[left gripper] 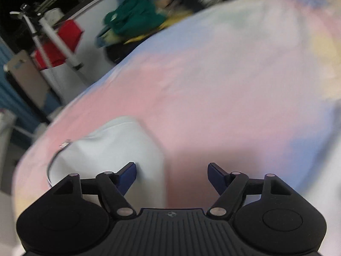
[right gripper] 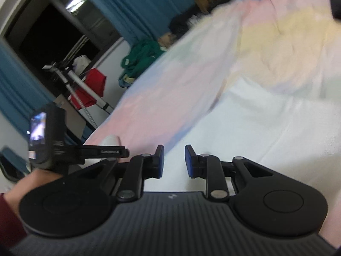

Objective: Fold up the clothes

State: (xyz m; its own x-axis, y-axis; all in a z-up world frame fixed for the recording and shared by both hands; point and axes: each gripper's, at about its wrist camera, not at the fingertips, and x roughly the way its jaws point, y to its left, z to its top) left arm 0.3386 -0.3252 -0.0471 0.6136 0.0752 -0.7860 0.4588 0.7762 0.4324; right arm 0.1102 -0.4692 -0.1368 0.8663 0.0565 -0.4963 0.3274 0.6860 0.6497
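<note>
A white garment (left gripper: 110, 155) with a dark zipper lies crumpled on a pastel pink, blue and yellow sheet (left gripper: 213, 89). My left gripper (left gripper: 172, 166) hangs open just above them. Its left fingertip (left gripper: 127, 175) is over the garment's right edge, and only pink sheet shows between the jaws. In the right wrist view a spread of white cloth (right gripper: 266, 128) lies on the sheet (right gripper: 170, 89). My right gripper (right gripper: 174, 162) hovers over its near edge, jaws a narrow gap apart with nothing between the blue pads. Both views are motion-blurred.
A green clothes pile (left gripper: 136, 19) and darker garments lie at the sheet's far edge. A tripod (left gripper: 57, 40) and red bins (left gripper: 68, 32) stand beyond the left edge. A hand (right gripper: 32, 181) in a dark red sleeve holds the left tool with its camera (right gripper: 42, 136).
</note>
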